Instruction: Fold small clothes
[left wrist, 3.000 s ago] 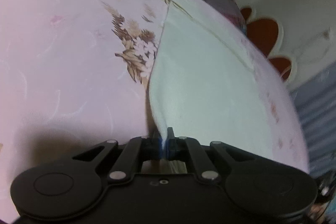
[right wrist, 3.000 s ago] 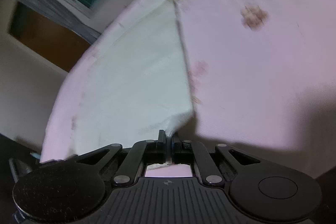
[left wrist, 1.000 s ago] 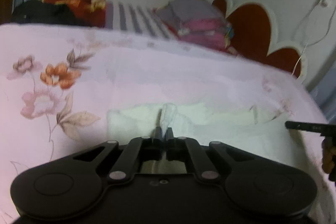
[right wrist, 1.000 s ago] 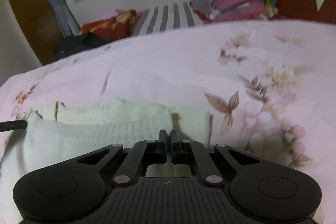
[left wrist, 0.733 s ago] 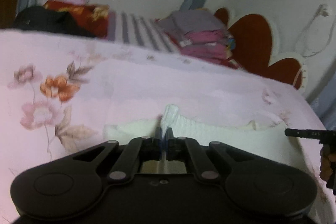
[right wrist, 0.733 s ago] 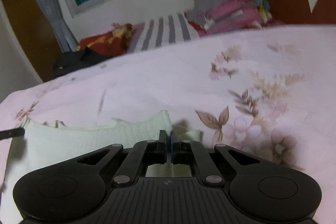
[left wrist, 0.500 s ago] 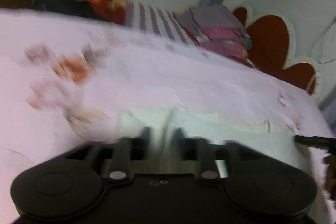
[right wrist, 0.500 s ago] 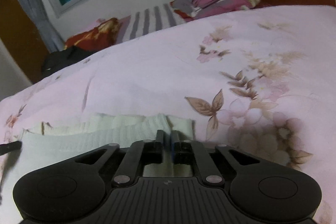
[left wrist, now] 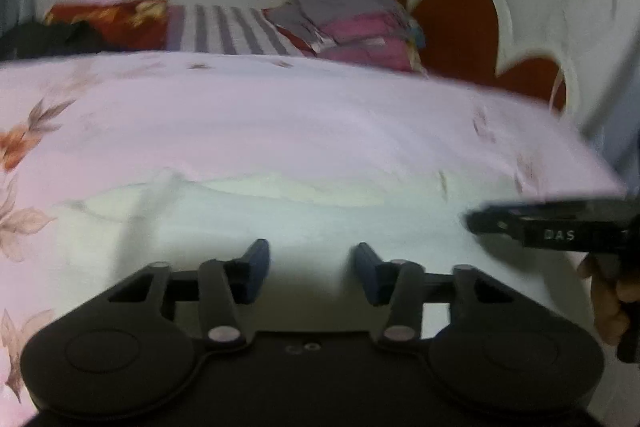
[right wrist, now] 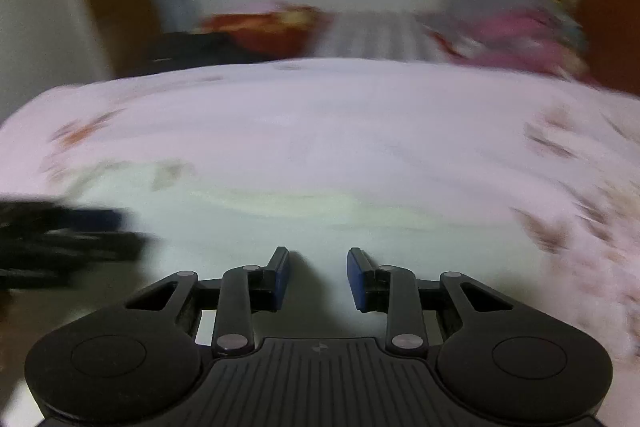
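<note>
On my left gripper (left wrist: 308, 271) the blue pads (left wrist: 256, 267) stand apart with nothing pinched between them; its jaws have just been closing a little after letting go. My right gripper (right wrist: 318, 279) reads the same way: jaws parted and just now narrowing, pads (right wrist: 280, 277) clear of the cloth. Both have released.

The pale garment (left wrist: 320, 223) lies flat on the pink floral bedspread (left wrist: 280, 123), spread left to right directly beyond both sets of fingers, with a creamy strip along its far edge where the folded layer appears to stop short of the one beneath.

To finish this fold well, I would lift both grippers clear without dragging the top layer, then check that the far edges line up before picking corners for the next fold, which I judge should run across the width.

Both views are smeared by motion, so I cannot read seams, a neckline or sleeves, nor say what kind of garment it is. Its near edge is hidden under the gripper bodies. In the left view the other gripper (left wrist: 560, 227) and part of the hand (left wrist: 608, 303) holding it are cut off at the right edge. The folded pile (left wrist: 352, 23) on the far side is only blurred colour.
</note>
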`<state>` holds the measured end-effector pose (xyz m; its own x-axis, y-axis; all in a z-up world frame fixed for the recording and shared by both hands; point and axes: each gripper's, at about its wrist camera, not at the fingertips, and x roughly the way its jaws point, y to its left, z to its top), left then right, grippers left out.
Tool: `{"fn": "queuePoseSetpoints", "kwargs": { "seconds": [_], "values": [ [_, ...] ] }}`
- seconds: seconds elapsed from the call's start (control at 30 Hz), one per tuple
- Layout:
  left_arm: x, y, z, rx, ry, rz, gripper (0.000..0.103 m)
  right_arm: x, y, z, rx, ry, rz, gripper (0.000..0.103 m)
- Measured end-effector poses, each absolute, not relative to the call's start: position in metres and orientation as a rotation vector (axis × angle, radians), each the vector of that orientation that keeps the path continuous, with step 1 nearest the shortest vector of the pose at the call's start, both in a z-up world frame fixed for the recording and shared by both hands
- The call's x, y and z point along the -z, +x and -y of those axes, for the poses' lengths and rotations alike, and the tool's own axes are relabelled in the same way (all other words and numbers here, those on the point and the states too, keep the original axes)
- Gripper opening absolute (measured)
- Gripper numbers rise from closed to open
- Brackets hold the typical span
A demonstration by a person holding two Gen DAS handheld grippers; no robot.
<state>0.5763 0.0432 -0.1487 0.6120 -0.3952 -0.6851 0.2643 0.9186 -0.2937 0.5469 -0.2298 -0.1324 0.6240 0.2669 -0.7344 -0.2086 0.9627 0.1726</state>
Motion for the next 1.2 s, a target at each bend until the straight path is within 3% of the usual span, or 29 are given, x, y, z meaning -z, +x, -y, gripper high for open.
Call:
{"fn": "queuePoseSetpoints", "kwargs": {
  "seconds": [0.07,0.13,0.2,0.23,0.3,0.47,0.6,0.83,1.0,1.13,1.17,1.2],
  "values": [
    [0.146,0.582,-0.060,0.359,-0.213,-0.839,0.036,0.130,0.557,0.252,-0.246,0.146,-0.892,0.030],
    [0.134,0.576,-0.067,0.319,-0.222,-0.835,0.050,0.117,0.554,0.256,-0.213,0.123,-0.880,0.031],
    [0.122,0.554,-0.062,0.278,-0.199,-0.774,0.094,0.102,0.534,0.252,-0.253,0.134,-0.832,0.031],
    [0.119,0.543,-0.055,0.282,-0.177,-0.755,0.092,0.099,0.526,0.247,-0.279,0.143,-0.827,0.041],
    [0.118,0.523,-0.034,0.311,-0.099,-0.755,0.074,0.097,0.504,0.230,-0.325,0.112,-0.818,0.061],
    [0.136,0.499,-0.010,0.315,0.048,-0.787,0.069,0.119,0.471,0.196,-0.385,0.018,-0.829,0.060],
    [0.136,0.494,-0.046,0.224,-0.012,-0.786,0.068,0.135,0.473,0.229,-0.189,0.005,-0.832,0.060],
    [0.116,0.454,-0.033,0.268,-0.031,-0.756,0.072,0.108,0.439,0.225,-0.248,0.110,-0.803,0.060],
    [0.142,0.438,-0.007,0.266,0.066,-0.812,0.071,0.133,0.416,0.188,-0.238,-0.068,-0.867,0.060],
    [0.127,0.417,-0.009,0.287,0.063,-0.783,0.071,0.116,0.404,0.198,-0.199,-0.005,-0.844,0.059],
    [0.123,0.408,-0.006,0.295,0.069,-0.770,0.072,0.110,0.396,0.197,-0.253,0.025,-0.823,0.056],
    [0.122,0.399,-0.003,0.293,0.068,-0.765,0.072,0.107,0.387,0.192,-0.294,0.036,-0.824,0.042]
  ]
}}
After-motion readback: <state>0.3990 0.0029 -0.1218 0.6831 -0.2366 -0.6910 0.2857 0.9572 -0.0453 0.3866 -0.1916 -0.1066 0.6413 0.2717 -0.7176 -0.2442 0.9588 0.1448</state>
